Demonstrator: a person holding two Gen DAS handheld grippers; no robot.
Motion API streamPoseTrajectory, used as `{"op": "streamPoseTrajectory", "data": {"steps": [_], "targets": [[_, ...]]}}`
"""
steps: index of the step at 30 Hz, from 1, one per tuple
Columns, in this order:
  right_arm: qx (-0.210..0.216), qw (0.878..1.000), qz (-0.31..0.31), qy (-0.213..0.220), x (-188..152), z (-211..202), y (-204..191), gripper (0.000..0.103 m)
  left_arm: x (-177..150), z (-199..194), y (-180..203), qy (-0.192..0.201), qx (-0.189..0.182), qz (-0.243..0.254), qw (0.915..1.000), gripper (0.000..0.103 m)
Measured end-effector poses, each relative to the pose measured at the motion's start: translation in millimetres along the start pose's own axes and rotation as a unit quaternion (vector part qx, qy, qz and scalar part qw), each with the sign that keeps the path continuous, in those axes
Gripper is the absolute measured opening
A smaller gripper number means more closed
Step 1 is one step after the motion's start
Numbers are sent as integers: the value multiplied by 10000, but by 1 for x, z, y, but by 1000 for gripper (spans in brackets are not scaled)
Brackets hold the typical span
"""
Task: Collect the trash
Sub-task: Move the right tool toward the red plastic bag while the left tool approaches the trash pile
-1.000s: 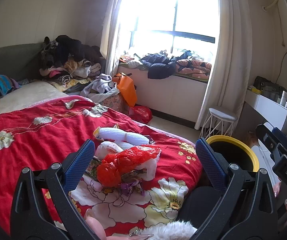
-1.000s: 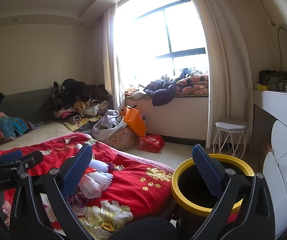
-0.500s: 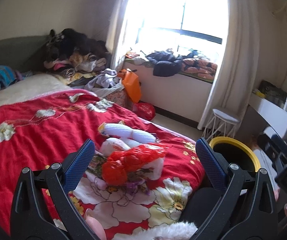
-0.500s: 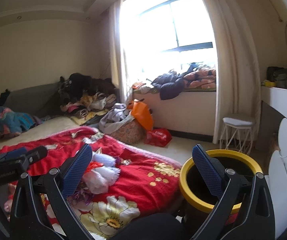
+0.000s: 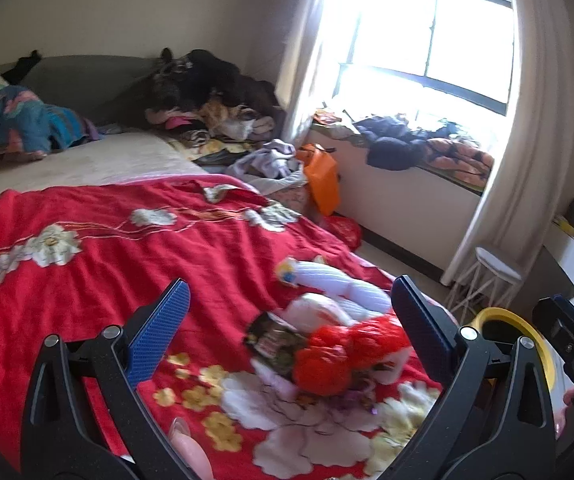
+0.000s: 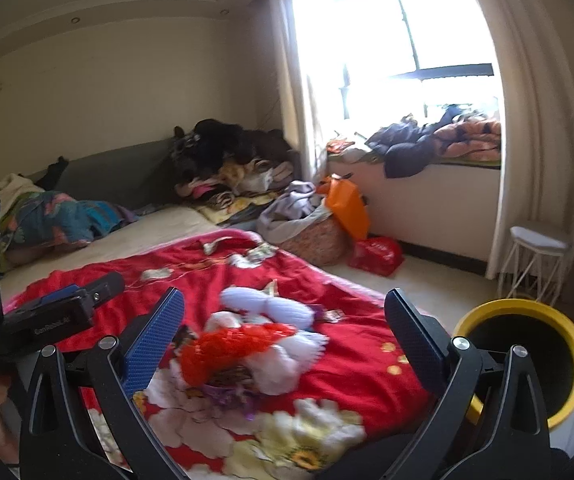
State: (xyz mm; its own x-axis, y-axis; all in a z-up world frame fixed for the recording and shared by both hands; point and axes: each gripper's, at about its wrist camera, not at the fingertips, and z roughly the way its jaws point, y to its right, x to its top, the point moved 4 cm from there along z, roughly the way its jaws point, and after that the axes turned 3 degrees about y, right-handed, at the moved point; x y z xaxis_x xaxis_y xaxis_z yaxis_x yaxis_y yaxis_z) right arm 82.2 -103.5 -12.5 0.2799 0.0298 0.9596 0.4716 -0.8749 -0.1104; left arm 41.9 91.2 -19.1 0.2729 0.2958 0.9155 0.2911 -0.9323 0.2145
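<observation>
A heap of trash (image 5: 327,352), red plastic bag (image 6: 231,346) uppermost among white wrappers, lies on the red floral blanket (image 5: 99,256) near the bed's corner. Its printing is too blurred to read. Both grippers, left gripper (image 5: 287,332) and right gripper (image 6: 283,332), hover spread wide, empty. The yellow-rimmed bin (image 6: 527,354) stands beside the bed.

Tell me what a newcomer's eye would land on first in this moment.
First the red floral blanket covering the near end of the bed, with a heap of trash on it: a crumpled red plastic bag, white wrappers and a dark snack packet. Next the yellow-rimmed bin on the floor beside the bed, to the right. Both tools, left and right, are open and empty.
</observation>
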Motion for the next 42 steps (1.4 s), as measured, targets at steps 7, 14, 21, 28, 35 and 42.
{"op": "streamPoseTrajectory", "data": {"steps": [7, 14, 21, 28, 35, 42], "targets": [[189, 9987, 25, -475, -8, 42, -9, 97, -5, 26, -39, -247, 144, -261, 9993, 93], [207, 9941, 233, -1039, -25, 77, 5, 97, -31, 63, -56, -784, -99, -481, 9957, 93], [384, 9878, 353, -1465, -39, 101, 11, 97, -49, 98, -58, -1250, -348, -539, 9901, 93], [542, 9824, 125, -1781, -51, 122, 2, 89, -65, 126, -56, -1695, -741, -594, 9809, 79], [785, 9774, -132, -1960, -60, 130, -9, 51, -79, 140, -51, -1992, -1189, -846, 9690, 67], [917, 9777, -379, -1850, -64, 125, -19, 17, -82, 140, -55, -1981, -1411, -1123, 9635, 44]]}}
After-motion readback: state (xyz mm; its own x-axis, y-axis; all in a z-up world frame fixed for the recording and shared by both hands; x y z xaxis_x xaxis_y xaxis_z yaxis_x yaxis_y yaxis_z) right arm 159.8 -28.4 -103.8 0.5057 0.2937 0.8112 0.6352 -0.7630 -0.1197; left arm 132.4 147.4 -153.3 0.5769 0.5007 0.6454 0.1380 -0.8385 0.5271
